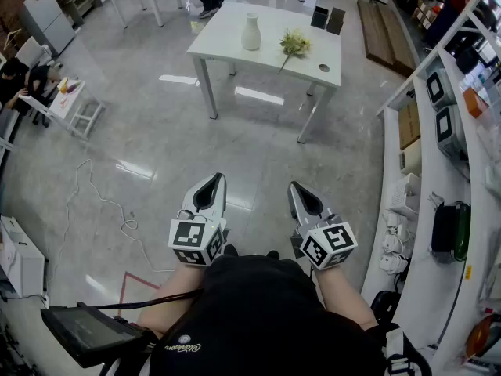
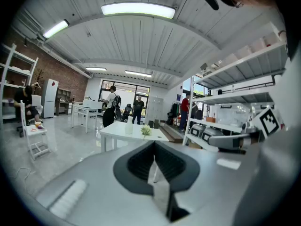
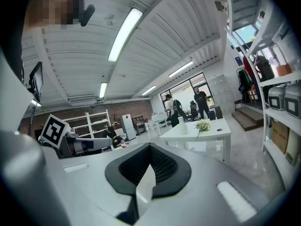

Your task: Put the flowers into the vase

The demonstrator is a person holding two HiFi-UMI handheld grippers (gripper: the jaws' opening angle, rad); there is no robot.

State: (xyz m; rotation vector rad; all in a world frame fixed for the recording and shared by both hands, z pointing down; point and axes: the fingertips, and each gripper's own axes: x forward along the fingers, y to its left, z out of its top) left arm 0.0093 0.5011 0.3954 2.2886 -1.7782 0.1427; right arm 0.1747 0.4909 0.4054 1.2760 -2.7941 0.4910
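Observation:
Far ahead stands a white table [image 1: 235, 47] with a white vase [image 1: 250, 31] on it and a bunch of pale yellow-green flowers [image 1: 295, 45] lying to the vase's right. My left gripper [image 1: 212, 182] and right gripper [image 1: 298, 189] hover side by side over the floor, well short of the table. Both are shut with nothing in them. The left gripper view shows its shut jaws below the distant vase [image 2: 129, 125] and flowers [image 2: 146, 131]. In the right gripper view, the vase [image 3: 183, 125] and flowers [image 3: 203, 125] sit on the table [image 3: 207, 132] beyond the shut jaws.
White shelving [image 1: 438, 171] with appliances lines the right side. Two dark boxes [image 1: 327, 19] stand at the table's far edge. People stand beyond the table, and a seated person [image 1: 19, 77] is at the left by a small rack [image 1: 74, 104]. A cable [image 1: 102, 202] lies on the floor.

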